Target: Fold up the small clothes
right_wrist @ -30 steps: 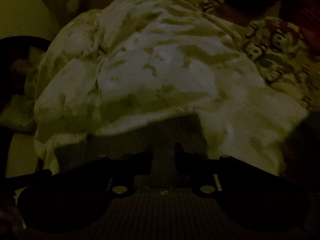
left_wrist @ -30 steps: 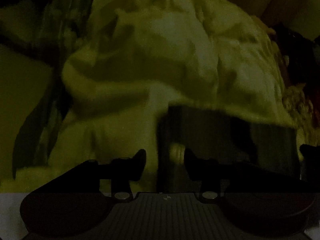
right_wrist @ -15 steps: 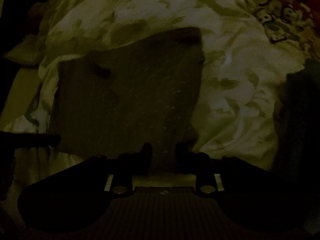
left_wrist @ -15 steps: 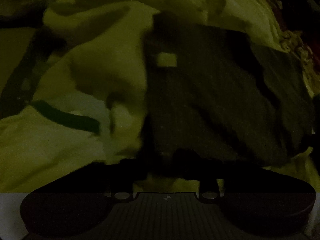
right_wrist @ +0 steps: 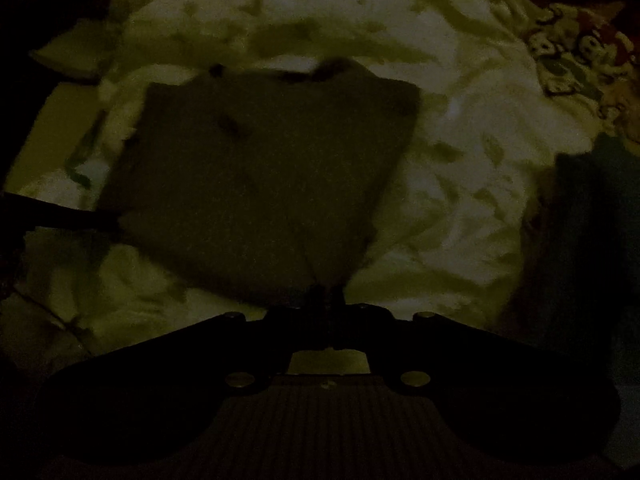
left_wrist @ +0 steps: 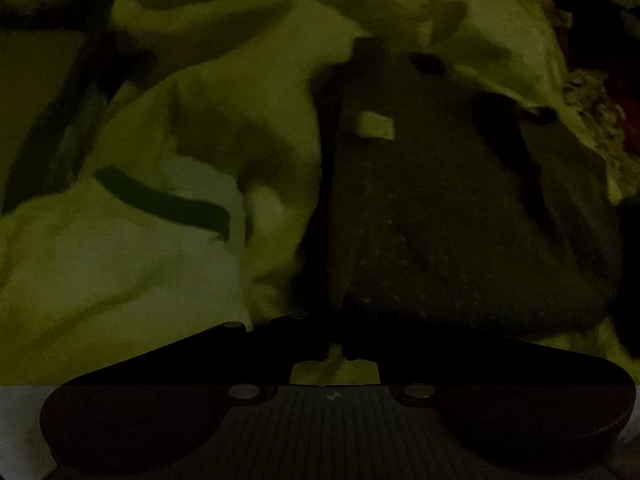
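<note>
A small dark garment [left_wrist: 440,208] with a pale label [left_wrist: 376,126] lies spread on a crumpled pale sheet [left_wrist: 140,280]. In the left wrist view my left gripper [left_wrist: 337,322] sits at the garment's near left corner. Its jaws are closing and stand almost together, with the cloth's edge between them. In the right wrist view the same garment [right_wrist: 260,184] lies flat, and my right gripper [right_wrist: 325,298] is shut on its near corner. The fingertips are hard to make out in the dark.
A cartoon-print cloth [right_wrist: 580,52] lies at the far right, and a dark bluish cloth [right_wrist: 592,240] is heaped at the right edge. A green stripe [left_wrist: 160,200] marks the sheet on the left. A thin dark bar [right_wrist: 52,216] reaches the garment's left corner.
Both views have tipped down toward the bed, and the dark garment now spreads out over the sheet. My left jaws went from wide apart to nearly together. My right jaws closed fully.
</note>
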Tool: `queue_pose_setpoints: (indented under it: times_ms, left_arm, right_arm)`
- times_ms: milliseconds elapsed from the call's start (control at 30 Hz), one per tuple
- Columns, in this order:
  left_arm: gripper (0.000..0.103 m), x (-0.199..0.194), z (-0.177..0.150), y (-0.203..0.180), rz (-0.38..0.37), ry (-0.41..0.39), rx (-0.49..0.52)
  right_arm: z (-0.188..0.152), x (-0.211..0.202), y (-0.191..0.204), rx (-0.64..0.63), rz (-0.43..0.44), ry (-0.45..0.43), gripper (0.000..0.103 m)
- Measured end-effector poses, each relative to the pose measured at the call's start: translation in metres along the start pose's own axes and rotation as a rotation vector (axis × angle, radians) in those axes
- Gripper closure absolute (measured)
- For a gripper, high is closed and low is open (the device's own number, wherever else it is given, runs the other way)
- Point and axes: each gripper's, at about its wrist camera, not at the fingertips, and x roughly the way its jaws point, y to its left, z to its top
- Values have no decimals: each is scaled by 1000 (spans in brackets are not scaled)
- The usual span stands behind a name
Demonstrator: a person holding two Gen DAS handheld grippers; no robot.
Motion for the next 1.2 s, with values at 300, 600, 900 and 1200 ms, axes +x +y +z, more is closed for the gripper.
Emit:
queue_pose_setpoints:
  times_ms: [300, 600, 900, 1200]
  left_arm:
    - [0, -9, -7, -46, 191, -55, 238]
    - [0, -9, -81, -185, 147, -250, 948]
    - [0, 52, -118, -276, 116, -317, 1413]
    - [20, 59, -102, -294, 112, -341, 1331]
  right_arm:
    - [-7, 14, -29, 196, -44, -3, 95]
    - [-27, -12, -49, 337, -34, -51, 88]
    - [-45, -29, -58, 424, -26, -84, 85]
    - [-54, -37, -66, 465, -16, -100, 85]
